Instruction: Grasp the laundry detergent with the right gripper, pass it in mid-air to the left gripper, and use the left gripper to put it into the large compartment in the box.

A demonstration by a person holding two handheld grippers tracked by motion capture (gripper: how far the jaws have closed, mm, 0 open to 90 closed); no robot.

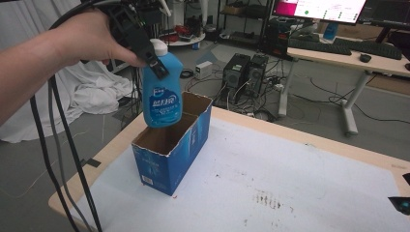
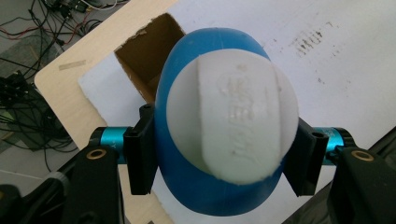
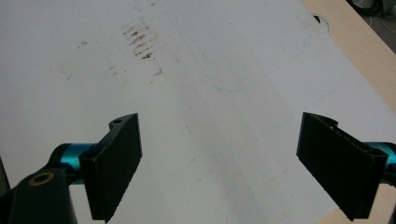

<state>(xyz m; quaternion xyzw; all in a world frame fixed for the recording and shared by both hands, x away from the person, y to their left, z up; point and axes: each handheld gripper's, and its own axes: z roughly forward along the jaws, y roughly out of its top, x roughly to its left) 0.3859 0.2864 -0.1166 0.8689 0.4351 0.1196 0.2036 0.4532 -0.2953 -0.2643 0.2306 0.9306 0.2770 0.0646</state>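
Covering most of the scene, one table (image 1: 309,145) with a white mat is carrying one blue carton (image 1: 169,159), which is standing open-topped near the left edge. One blue bottle (image 1: 163,92) with a white cap (image 2: 233,126) is hanging upright just above the carton's mouth, its base seeming to be at about the height of the rim. The left gripper (image 2: 224,156) is squeezing this bottle by the shoulder just under the cap, one jaw on each side, and the person's left hand (image 1: 84,36) is holding the gripper from above. The right gripper (image 3: 219,163) is waiting over the bare mat with its jaws spread wide and nothing between them; in the high view its tip is just peeping in at the lower right corner. I am judging that the step in hand is lowering the bottle into the carton. To do it well, the person should be keeping the bottle vertical, centring it over the opening so the base is not catching the torn cardboard edge, going down slowly, and loosening the jaws only when the bottle is standing on the bottom. The free gripper could be steadying the carton, because it is light and may be sliding. Counting: one table, one carton, one bottle, two grippers.
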